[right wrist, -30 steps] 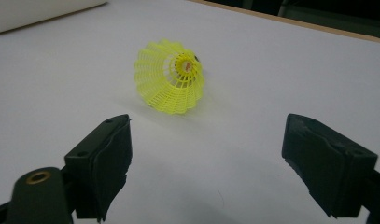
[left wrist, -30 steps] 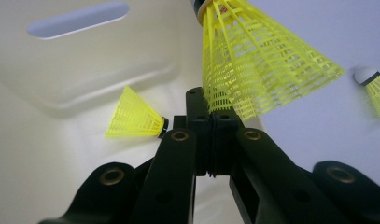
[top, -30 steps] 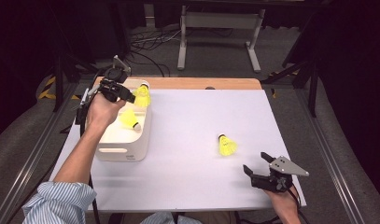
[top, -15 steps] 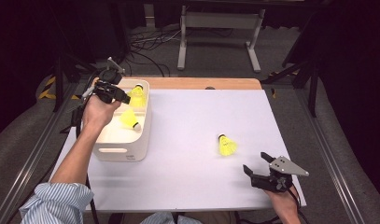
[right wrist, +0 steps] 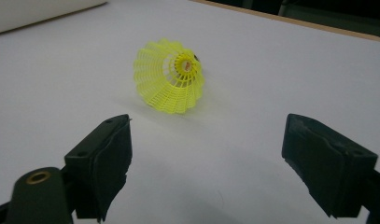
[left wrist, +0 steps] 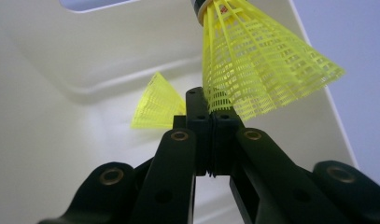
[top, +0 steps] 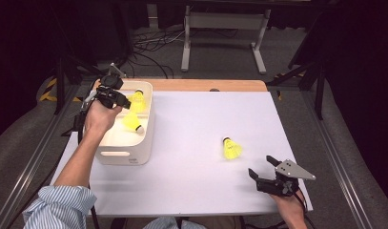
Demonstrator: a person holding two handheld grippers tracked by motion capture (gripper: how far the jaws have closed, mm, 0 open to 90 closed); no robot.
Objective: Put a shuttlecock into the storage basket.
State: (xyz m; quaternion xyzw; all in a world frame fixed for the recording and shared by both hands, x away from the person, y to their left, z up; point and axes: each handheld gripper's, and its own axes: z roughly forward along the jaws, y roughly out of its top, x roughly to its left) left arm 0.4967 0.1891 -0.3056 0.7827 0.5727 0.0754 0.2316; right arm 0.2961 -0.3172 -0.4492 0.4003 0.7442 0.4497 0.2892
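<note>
- over the white bin (top: 127, 155) at the table's left, my left gripper (top: 119, 99) hangs with its jaws pressed together on the skirt edge of a yellow shuttlecock (left wrist: 257, 70); in the left gripper view the pads meet flat with only the mesh rim pinched between them.
- held shuttlecock's long axis runs up and away from the jaws, cork end at the top of that view and cut off by the frame, skirt flaring toward the bin's right wall.
- below it, a second shuttlecock (top: 133, 122) already lies on the bin floor, cork toward me in the high view, so i judge the drop has room straight down.
- out on the white table (top: 191, 191), the loose shuttlecock (top: 231, 149) lies just ahead and a little left of my right gripper (top: 263, 168), far nearer that hand than the left one.
- right gripper's jaws stand wide apart with nothing between them; in its own view the loose one lies on its side, open skirt facing the camera, cork pointing away.
- hard to tell: how deep the left grip bites, since my hand covers it from above.
</note>
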